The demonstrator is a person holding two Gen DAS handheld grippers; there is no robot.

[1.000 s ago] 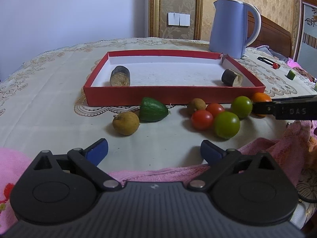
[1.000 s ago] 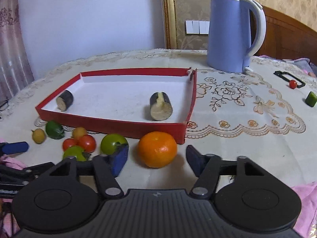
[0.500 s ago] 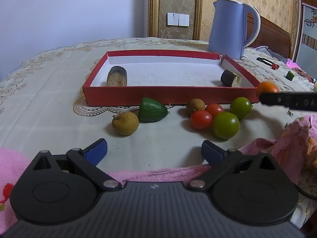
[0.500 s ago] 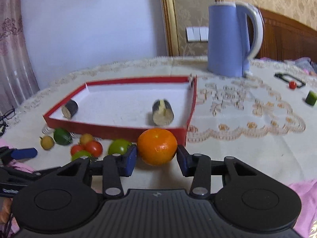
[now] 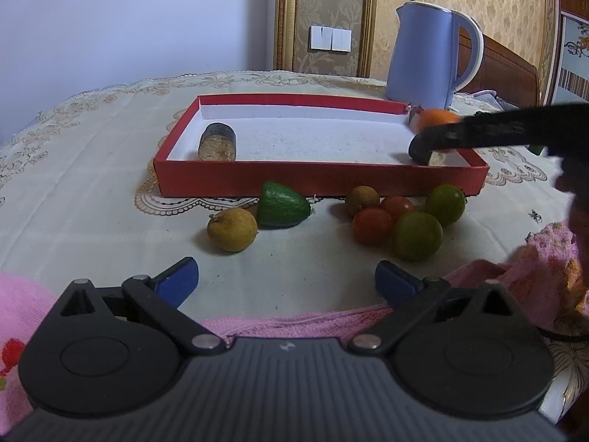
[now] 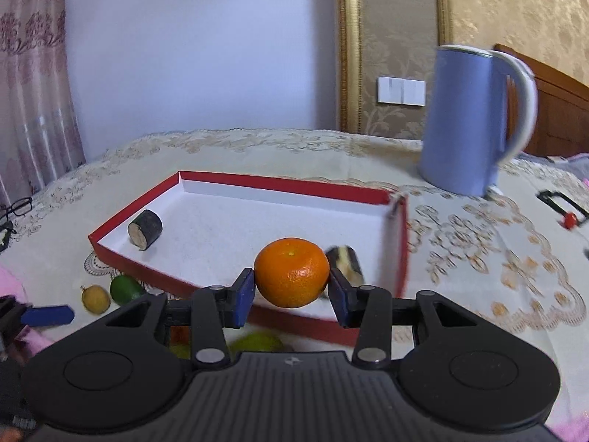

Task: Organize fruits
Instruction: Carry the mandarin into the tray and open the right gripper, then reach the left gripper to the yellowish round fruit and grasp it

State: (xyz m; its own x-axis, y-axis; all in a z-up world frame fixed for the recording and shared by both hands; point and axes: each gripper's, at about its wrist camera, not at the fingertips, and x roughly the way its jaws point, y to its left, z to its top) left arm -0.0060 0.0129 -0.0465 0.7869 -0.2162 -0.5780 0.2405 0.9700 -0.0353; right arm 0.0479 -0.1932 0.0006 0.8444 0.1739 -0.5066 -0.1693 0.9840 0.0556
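Orange (image 6: 291,272) sits clamped in my right gripper (image 6: 291,293), raised over the near right corner of the red tray (image 6: 399,243). My left gripper (image 5: 285,276) hangs spread wide, nothing in it, short of the tray

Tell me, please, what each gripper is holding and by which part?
The right gripper clamps the orange across its sides; the left gripper holds nothing.

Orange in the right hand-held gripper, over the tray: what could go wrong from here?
1. The round orange mandarin is pinched only at its sides by the right hand-held gripper; it may slip out.
2. Released here, it could land on the dark cut cylinder piece directly behind it, or roll across the shallow red tray.
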